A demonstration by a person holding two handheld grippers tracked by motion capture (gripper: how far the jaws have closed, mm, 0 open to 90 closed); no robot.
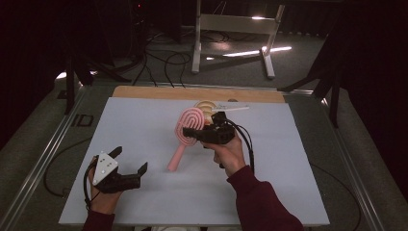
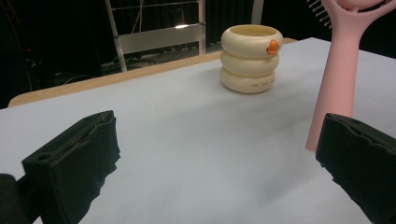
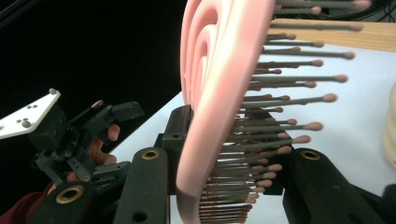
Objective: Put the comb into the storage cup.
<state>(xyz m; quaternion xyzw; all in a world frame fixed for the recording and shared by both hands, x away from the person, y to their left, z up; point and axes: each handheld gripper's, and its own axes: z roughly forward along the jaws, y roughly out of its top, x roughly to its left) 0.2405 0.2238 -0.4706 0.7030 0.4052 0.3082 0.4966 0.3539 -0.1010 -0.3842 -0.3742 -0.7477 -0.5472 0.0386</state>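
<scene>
Right fingers (image 1: 192, 134) pinch the brush (image 1: 188, 124) head, handle hanging toward the desk (image 1: 144, 120). Left fingers (image 1: 131, 161), spread and empty, should straddle the handle squarely before closing.

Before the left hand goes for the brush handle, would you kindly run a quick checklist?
1. Right tongs clamped on the pink hairbrush head: ok.
2. Left tongs open, nothing between them: ok.
3. Brush handle free to grasp: ok.
4. Handle tip off the table: cannot tell.
5. Cream ringed holder upright, apart from the handle: ok.
6. Bristles undamaged: cannot tell.
</scene>
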